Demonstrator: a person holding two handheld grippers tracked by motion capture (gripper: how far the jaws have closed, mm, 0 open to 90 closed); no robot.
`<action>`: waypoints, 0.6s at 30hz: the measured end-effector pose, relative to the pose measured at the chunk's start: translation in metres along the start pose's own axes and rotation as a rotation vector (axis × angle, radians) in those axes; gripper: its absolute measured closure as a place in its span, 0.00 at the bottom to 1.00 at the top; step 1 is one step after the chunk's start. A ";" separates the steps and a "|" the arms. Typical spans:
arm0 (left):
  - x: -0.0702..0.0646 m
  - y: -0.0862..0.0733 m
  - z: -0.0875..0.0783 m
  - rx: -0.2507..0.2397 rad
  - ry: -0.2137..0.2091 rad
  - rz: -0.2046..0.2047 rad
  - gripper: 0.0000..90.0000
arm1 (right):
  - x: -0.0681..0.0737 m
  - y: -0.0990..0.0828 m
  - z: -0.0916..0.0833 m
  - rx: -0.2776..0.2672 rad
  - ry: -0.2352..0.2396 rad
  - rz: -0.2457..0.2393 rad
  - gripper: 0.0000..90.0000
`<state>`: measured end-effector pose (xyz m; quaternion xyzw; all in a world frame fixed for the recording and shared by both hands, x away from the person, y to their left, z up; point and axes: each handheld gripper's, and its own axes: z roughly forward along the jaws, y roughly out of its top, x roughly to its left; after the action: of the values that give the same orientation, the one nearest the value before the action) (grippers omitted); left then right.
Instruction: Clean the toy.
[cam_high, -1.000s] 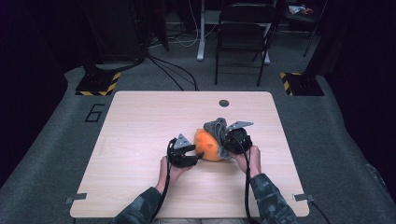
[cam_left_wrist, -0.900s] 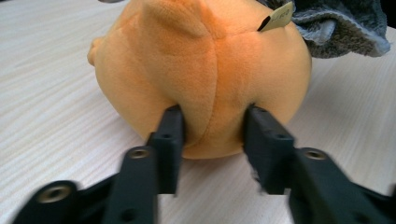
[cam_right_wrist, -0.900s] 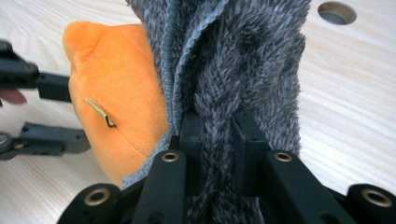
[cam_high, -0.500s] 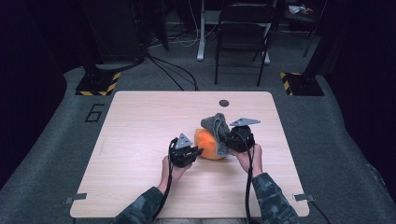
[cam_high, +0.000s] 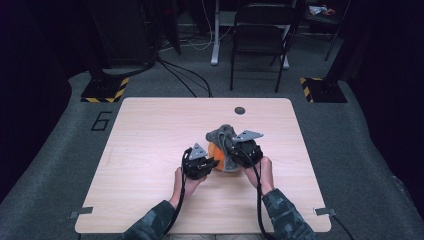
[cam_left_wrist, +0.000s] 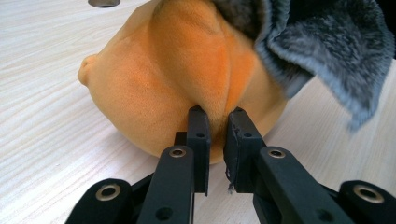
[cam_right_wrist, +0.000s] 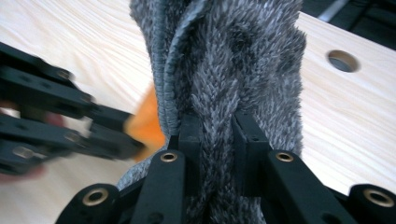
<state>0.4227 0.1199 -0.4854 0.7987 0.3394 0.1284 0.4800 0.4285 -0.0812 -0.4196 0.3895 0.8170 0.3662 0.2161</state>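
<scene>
An orange plush toy (cam_left_wrist: 154, 79) lies on the wooden table (cam_high: 150, 130), right of centre, partly covered by a grey fuzzy fabric (cam_right_wrist: 233, 56). My left gripper (cam_left_wrist: 217, 116) is shut on a fold of the orange plush at its near side. My right gripper (cam_right_wrist: 217, 121) is shut on a ridge of the grey fabric and holds it raised over the toy. In the high view the left gripper (cam_high: 212, 162) sits at the toy's left and the right gripper (cam_high: 235, 150) at its right, with the grey fabric (cam_high: 222, 134) bunched behind them.
A round cable hole (cam_high: 240, 110) is in the table near its far edge. Behind the table stand a black chair (cam_high: 260, 30) and a stand base with yellow-black stripes (cam_high: 105, 90). Cables trail from both grippers toward the near edge.
My left gripper's jaws have closed on the orange plush. My right gripper has shifted a little up and away with the grey fabric, pulling it up off the toy.
</scene>
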 end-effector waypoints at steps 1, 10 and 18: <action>0.000 -0.001 0.001 0.000 -0.003 -0.013 0.90 | -0.002 -0.001 0.000 0.008 -0.012 0.000 0.84; 0.006 -0.003 0.001 0.006 -0.023 -0.006 0.89 | -0.029 -0.015 0.009 0.060 -0.024 0.087 0.84; 0.006 -0.004 0.002 0.009 -0.033 -0.006 0.89 | -0.050 -0.030 0.016 0.105 -0.022 0.156 0.84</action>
<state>0.4263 0.1236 -0.4908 0.8019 0.3341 0.1123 0.4824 0.4548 -0.1268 -0.4498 0.4667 0.7999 0.3341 0.1752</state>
